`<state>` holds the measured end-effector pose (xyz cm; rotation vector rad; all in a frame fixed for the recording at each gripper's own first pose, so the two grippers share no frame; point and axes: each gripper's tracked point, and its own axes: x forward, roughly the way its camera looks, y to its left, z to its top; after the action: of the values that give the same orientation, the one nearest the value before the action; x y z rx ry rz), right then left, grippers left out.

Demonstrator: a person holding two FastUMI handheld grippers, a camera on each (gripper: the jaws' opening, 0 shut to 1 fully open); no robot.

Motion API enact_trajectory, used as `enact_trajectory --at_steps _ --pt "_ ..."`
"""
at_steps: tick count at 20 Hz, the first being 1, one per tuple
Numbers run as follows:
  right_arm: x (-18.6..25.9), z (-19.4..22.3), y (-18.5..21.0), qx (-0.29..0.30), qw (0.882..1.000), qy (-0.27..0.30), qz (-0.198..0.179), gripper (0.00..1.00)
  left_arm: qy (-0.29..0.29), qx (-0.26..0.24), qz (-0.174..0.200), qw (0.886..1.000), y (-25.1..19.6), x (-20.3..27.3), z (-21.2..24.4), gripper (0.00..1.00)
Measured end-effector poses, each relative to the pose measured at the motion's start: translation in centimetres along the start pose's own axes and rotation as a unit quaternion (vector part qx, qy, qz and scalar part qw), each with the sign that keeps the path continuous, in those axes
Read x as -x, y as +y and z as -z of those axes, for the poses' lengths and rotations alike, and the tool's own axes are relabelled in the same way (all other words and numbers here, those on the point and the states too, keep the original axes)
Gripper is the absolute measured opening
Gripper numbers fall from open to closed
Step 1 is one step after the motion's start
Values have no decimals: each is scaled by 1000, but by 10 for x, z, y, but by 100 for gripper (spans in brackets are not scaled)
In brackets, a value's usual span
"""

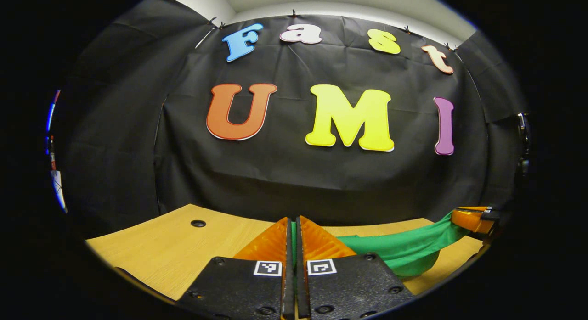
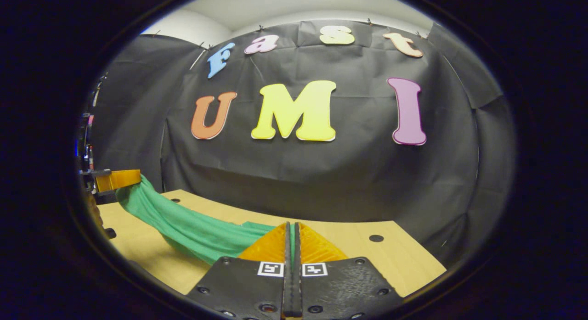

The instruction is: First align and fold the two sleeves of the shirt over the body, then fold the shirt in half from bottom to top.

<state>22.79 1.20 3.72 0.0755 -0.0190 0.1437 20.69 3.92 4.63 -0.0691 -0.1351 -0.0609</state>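
**Wooden desk, green shirt stretched between two hand-held grippers**

Black cloth hangs behind a pale wooden desk [image 1: 151, 251], and across that desk runs the green shirt [image 1: 404, 251]. In the left gripper view the shirt comes out from between the fingers of the left hand-held gripper [image 1: 294, 232], whose two fingers stand pressed together with a thin strip of green fabric caught in the slit between them. From there the cloth spreads to the right in a sagging band, lifted off the wood at its far end, where it meets the right hand-held gripper near the right edge of the view. The lower fold of the band hangs close to the desk; whether it touches the wood cannot be told.

In the right gripper view the same shirt [image 2: 193, 230] runs the other way. It is pinched between the closed fingers of the right hand-held gripper [image 2: 292, 237], with green showing in the narrow gap, and it climbs leftward in a long, slightly twisted strip to the left hand-held gripper, seen far off at the left edge and holding the cloth up above the desk.

Small round dark holes mark the desk top: one hole [image 1: 198, 223] to the left of the left gripper's fingers, another hole [image 2: 375, 238] to the right of the right gripper's fingers.
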Motion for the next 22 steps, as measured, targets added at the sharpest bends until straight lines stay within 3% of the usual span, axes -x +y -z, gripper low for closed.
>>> enact_trajectory --at_steps 4,10,14,16,22 --pt "-69 5 -11 -18 999 13 28 0 -17 -34 29 999 -14 -72 -20 8" --pt "-142 13 -23 -53 997 11 64 0 6 -100 42 994 -22 -129 14 8" --pt "-180 22 -33 -67 995 17 75 2 10 -94 45 995 -17 -157 25 8" --pt "-196 22 -30 -48 996 20 75 0 14 -78 45 996 -16 -170 31 8" --pt "-231 36 -28 -15 996 26 79 0 48 -99 32 993 -3 -201 71 8"
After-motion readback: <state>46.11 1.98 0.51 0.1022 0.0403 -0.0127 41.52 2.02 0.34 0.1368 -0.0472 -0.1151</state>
